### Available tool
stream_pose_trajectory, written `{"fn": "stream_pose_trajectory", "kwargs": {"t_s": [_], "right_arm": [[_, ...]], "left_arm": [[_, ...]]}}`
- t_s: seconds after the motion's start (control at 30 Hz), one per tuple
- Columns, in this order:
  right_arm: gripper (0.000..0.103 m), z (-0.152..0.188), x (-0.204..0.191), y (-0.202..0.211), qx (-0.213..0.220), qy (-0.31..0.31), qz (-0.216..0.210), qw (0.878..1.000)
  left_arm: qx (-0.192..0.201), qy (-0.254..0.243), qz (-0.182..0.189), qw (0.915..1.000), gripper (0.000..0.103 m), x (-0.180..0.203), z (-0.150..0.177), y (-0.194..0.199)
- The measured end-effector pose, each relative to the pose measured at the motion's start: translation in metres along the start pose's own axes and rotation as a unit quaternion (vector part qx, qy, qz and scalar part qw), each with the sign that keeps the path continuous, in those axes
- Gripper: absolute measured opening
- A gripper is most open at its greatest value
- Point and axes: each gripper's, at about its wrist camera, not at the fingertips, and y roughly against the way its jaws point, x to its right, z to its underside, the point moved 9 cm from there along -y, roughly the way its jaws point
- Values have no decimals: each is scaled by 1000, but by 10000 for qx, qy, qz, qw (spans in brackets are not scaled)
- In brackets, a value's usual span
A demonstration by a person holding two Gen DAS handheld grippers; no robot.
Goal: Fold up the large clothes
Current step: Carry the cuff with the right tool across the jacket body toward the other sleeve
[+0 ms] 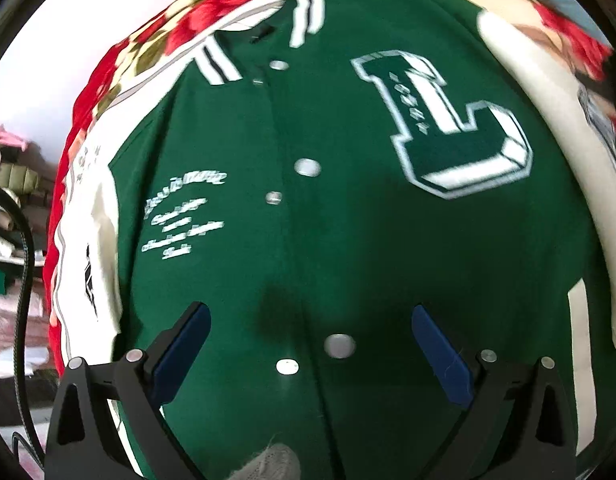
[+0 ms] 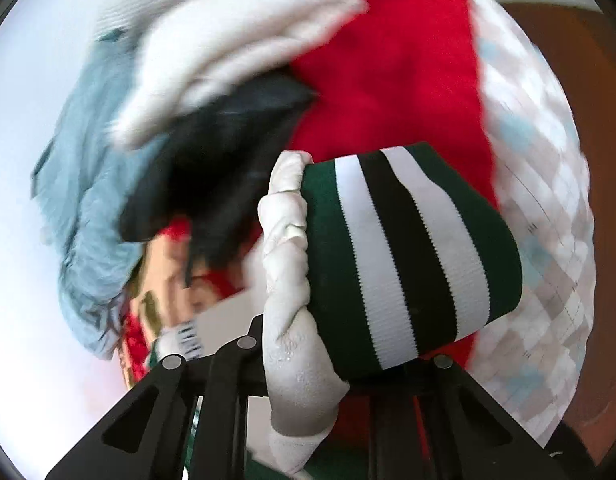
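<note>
Fold barely begun, I'd judge: green jacket [image 1: 347,240] lies flat, front up, on the floral blanket [image 1: 120,60], left tool [image 1: 311,326] w/ jaws apart, empty above it, right tool [image 2: 347,364] clamped on the striped cuff [image 2: 407,260], sleeve lifted; both sleeves & body left.

Left gripper [image 1: 311,334]: black frame, blue-padded fingers [image 1: 441,354] spread wide, angled steeply down, nothing between the pads. Right gripper [image 2: 327,344]: black frame, tilted down less steeply, jaws nearly closed, clamped on the green, white and black striped ribbed cuff with cream sleeve [image 2: 387,256], which rises bunched from between the fingers.
</note>
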Motion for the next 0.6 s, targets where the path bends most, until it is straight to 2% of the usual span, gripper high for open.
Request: {"fn": "stream_pose_trajectory", "kwargs": {"t_s": [0.13,0.27,0.4,0.47,0.57,0.6], "right_arm": [[17,14,-76,24,68,683,-274,9973],[16,55,-164,36,-56,1656,-519,9848],[16,133,-260,20,-372,2726,-708,9588],[16,171,-290,10,-546,3059,-783,9473],[16,253,-337,-16,-898,3739,-848,9192],[16,295,-351,-28,-1008,4127,-833,9014]], "left_arm": [[34,357,-36,9994,103,-38,1,5],[-4,884,-164,9960,103,-97,8,5],[-167,1646,-308,9857,103,-168,26,-1],[-258,2076,-376,9771,103,-208,41,-3],[-382,2642,-487,9625,103,-265,70,-8],[-432,2808,-543,9573,103,-283,82,-10]]}}
